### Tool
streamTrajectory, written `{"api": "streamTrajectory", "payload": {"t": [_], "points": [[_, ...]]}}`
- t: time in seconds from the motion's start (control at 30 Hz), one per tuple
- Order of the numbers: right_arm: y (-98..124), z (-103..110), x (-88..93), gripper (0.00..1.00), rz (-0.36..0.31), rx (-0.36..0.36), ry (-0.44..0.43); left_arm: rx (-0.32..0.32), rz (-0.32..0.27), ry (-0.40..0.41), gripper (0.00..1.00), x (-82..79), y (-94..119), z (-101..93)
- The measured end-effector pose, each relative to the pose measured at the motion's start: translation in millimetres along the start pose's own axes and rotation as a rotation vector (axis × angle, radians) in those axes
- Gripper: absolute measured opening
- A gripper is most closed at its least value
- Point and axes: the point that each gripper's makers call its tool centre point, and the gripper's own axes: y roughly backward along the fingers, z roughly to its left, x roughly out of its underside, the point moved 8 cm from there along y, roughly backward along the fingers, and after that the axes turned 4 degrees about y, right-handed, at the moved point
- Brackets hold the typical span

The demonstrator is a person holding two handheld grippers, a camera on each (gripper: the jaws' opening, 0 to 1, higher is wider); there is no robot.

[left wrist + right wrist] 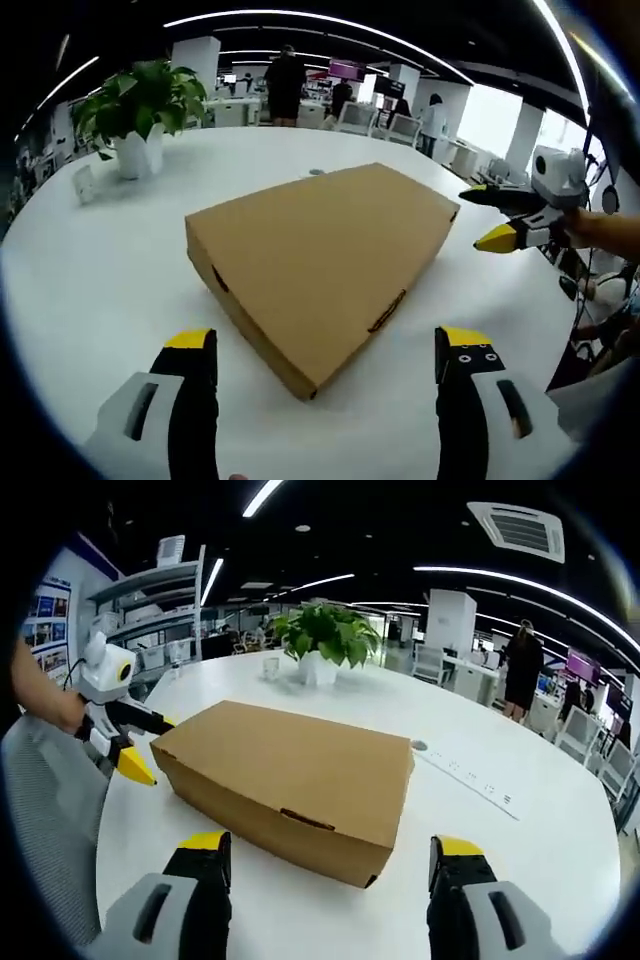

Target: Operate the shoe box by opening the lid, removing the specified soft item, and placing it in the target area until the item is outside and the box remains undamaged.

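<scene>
A closed brown shoe box (325,265) lies mid-table on a white round table (90,290), lid not yet lifted. The left gripper (325,365) at the box's 6 o'clock and the right gripper (330,865) both wait with jaws spread, holding nothing, apparently flanking it for opening. A potted plant (140,115) stands at 11 o'clock. No readable label shows.
</scene>
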Motion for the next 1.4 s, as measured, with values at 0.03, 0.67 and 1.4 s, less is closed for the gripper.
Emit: {"api": "streamTrajectory", "payload": {"t": [0.03,0.67,1.4], "points": [[-1.7,-0.6,0.3,0.80,0.005,-0.005,0.001,-0.006,-0.002,0.006,0.93,0.5,-1.8,-0.3],[-29.1,-8.4,-1.2,0.69,0.036,-0.069,-0.018,-0.039,-0.011,0.054,0.79,-9.7,-14.5,2.8],[-25.2,9.4,-2.9,0.63,0.043,-0.065,-0.058,0.002,0.008,0.034,0.77,-9.9,-13.4,11.0]]}}
